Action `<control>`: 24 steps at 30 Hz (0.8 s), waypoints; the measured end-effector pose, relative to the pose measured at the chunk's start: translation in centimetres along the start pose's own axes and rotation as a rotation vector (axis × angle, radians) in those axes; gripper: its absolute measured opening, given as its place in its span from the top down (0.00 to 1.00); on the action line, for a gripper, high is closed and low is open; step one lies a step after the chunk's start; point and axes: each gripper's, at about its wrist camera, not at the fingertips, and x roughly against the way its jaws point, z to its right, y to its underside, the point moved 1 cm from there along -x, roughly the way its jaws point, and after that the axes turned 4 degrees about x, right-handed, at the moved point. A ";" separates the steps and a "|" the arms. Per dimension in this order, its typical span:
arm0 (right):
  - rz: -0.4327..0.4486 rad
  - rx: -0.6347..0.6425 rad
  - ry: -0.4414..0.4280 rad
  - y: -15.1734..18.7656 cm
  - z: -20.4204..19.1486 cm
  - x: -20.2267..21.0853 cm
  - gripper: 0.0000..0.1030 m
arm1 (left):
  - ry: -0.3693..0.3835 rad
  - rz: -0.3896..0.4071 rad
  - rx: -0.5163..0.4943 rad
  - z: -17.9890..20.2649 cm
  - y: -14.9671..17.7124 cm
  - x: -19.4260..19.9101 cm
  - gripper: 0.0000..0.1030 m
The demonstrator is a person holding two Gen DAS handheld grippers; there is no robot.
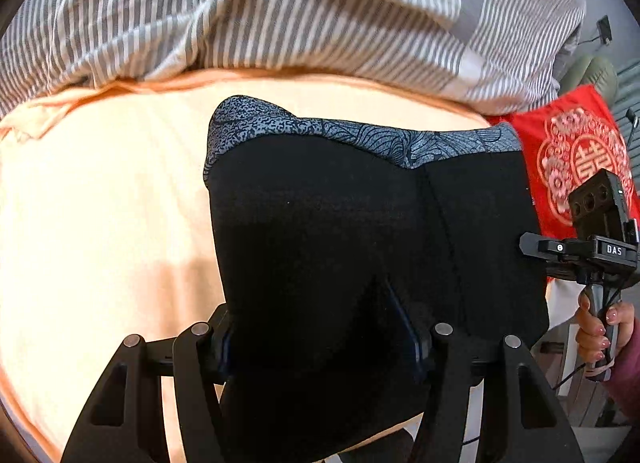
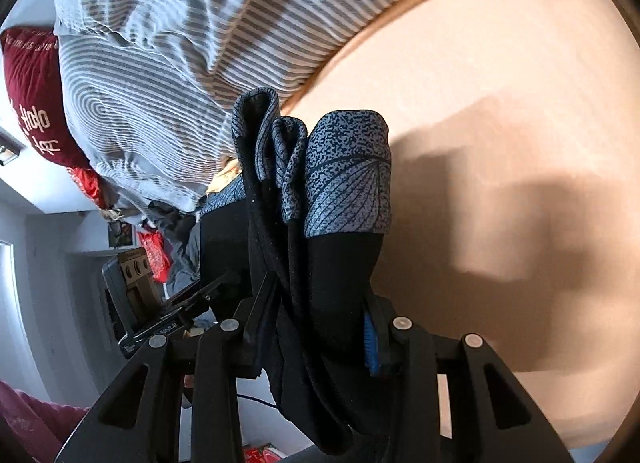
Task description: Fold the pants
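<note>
The black pants (image 1: 340,231), with a blue-grey patterned waistband (image 1: 360,135), hang lifted above the peach bed sheet (image 1: 100,203). My left gripper (image 1: 316,327) is shut on the black cloth, which drapes over and hides its fingertips. In the right wrist view the pants (image 2: 336,271) are bunched in folds, the waistband (image 2: 348,175) pointing away, and my right gripper (image 2: 318,315) is shut on them. The right gripper (image 1: 580,251) also shows at the pants' right edge, held by a hand (image 1: 596,327). The left gripper (image 2: 160,295) appears at the left.
A grey-and-white striped duvet (image 1: 280,15) is heaped along the far side of the sheet. A red cushion with a white pattern (image 1: 568,151) lies at the right. A dark red pillow (image 2: 32,95) sits beyond the duvet. The sheet (image 2: 500,83) spreads out below the pants.
</note>
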 end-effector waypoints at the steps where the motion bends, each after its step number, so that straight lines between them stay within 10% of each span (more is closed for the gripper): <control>1: 0.002 0.009 0.009 0.4 0.2 0.0 0.62 | -0.017 -0.006 -0.014 0.2 0.7 -0.3 0.39; 15: 0.089 -0.113 0.247 3.2 4.2 1.6 0.44 | -0.252 0.024 -0.018 0.5 3.0 -1.7 0.27; 19: 0.156 -0.065 0.292 3.1 1.7 4.1 0.68 | -0.272 0.084 -0.044 0.6 2.8 1.3 0.27; 24: 0.172 0.073 0.312 0.5 -2.7 2.8 0.75 | -0.266 0.126 -0.064 1.4 0.9 1.4 0.27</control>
